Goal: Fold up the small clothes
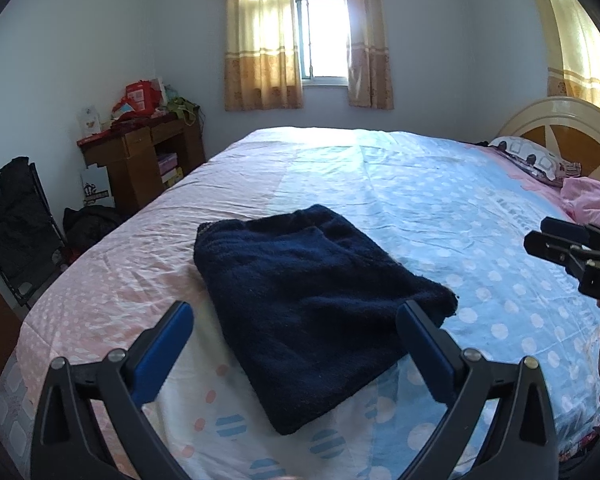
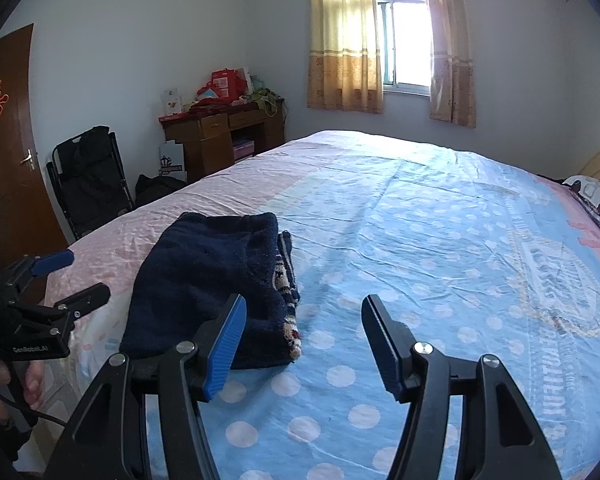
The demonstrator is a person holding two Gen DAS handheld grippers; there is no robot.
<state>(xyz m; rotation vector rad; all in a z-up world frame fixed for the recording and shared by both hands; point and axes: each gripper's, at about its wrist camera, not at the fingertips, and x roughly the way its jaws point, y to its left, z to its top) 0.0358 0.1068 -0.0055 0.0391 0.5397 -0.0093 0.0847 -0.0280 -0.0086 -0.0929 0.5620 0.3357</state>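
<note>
Now, from your left wrist view, the left tongs (image 1: 294, 340) stand wide apart with nothing between the pads, hovering just above the near end of the dark blue knitted garment (image 1: 312, 300), which lies folded into a compact rectangle on the bed (image 1: 440, 208), towards its near left side. Your right tongs (image 1: 556, 240) show at the far right edge of this view, off the cloth and over the dotted sheet. The fold looks close to finished, so judge the remaining work as tidying: if you press or square the pile, come down flat on the top layer and avoid snagging the loose knit with a pad edge. From your right wrist view, the right tongs (image 2: 304, 344) are likewise parted and empty, set over bare sheet just right of the garment (image 2: 208, 280), whose right edge shows a patterned layer (image 2: 286, 276) peeking out from under the blue top. That exposed edge is likely the part to neaten; nudge it in from the right with one pad while the left tongs (image 2: 72, 276), seen at the left of this view and also spread, steady the far side. Keep your movements slow, since soft knit drags and could undo the fold.
</note>
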